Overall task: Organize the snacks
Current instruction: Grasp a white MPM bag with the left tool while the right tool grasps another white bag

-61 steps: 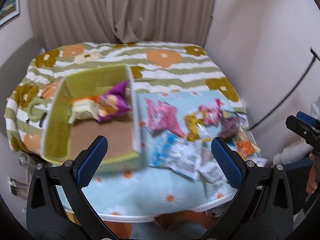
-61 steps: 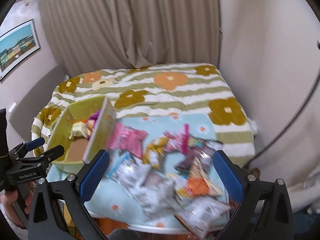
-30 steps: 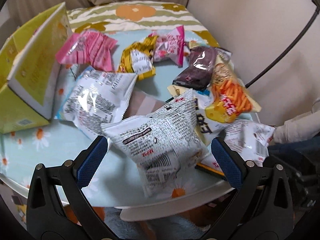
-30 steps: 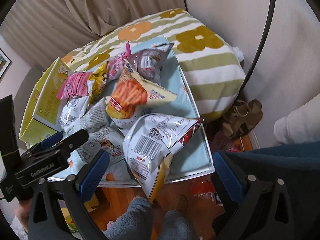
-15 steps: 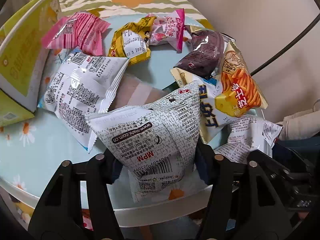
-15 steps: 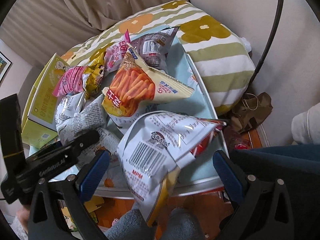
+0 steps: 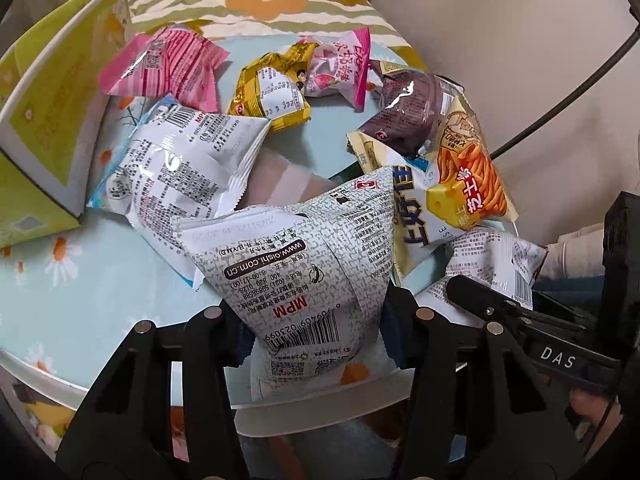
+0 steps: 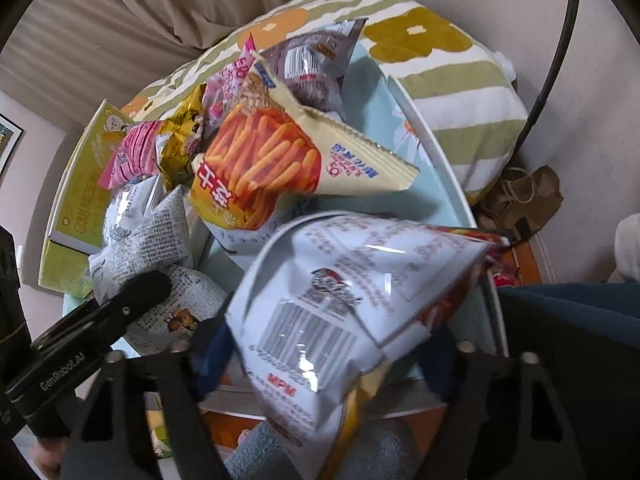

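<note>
The left tongs (image 7: 316, 320) are clamped on the near end of a grey-patterned snack bag (image 7: 304, 264), which lies at the near edge of the table (image 7: 80, 304) with its long axis running away from the tongs toward the pile. The yellow-green box (image 7: 52, 120), the likely destination, stands to the left, on this hand's side. The right tongs (image 8: 324, 344) are closing around a white and red snack bag (image 8: 352, 280) that overhangs the table's near edge; motion blur hides whether the pads press it yet.
</note>
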A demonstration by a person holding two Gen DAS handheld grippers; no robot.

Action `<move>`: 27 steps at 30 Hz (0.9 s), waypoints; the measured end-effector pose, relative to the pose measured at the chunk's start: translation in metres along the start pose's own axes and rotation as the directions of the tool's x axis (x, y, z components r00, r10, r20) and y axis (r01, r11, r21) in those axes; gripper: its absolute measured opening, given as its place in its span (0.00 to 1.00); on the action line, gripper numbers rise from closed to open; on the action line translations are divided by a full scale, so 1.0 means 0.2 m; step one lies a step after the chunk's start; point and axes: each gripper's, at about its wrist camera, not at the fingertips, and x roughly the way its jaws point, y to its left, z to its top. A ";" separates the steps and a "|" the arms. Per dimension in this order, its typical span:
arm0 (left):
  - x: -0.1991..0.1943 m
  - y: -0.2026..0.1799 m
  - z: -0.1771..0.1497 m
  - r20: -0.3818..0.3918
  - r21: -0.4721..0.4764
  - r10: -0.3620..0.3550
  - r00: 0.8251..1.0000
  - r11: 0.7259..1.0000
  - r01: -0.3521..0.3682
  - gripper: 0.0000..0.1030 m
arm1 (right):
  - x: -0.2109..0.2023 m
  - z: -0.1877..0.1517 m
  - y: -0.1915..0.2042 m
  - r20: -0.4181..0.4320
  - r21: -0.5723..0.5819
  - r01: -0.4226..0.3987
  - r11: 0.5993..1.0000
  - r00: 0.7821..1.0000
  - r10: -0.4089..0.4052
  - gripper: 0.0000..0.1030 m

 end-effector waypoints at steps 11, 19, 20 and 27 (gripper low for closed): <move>-0.17 0.02 0.04 0.037 -0.015 -0.035 0.999 0.999 0.035 0.45 | -0.18 -0.04 0.03 0.045 0.004 0.001 1.000 0.999 -0.001 0.58; -0.38 0.07 0.11 0.113 -0.011 -0.037 0.993 0.999 0.038 0.45 | -0.39 -0.02 0.15 0.112 -0.028 0.004 1.000 0.994 -0.001 0.58; -0.41 0.08 0.12 0.126 -0.013 -0.036 0.991 0.999 0.038 0.45 | -0.42 0.00 0.18 0.129 -0.043 0.005 0.999 0.992 0.001 0.58; -0.63 0.23 0.25 0.214 -0.031 -0.014 0.977 0.999 0.021 0.45 | -0.52 0.11 0.42 0.204 -0.127 -0.016 0.992 0.978 0.042 0.58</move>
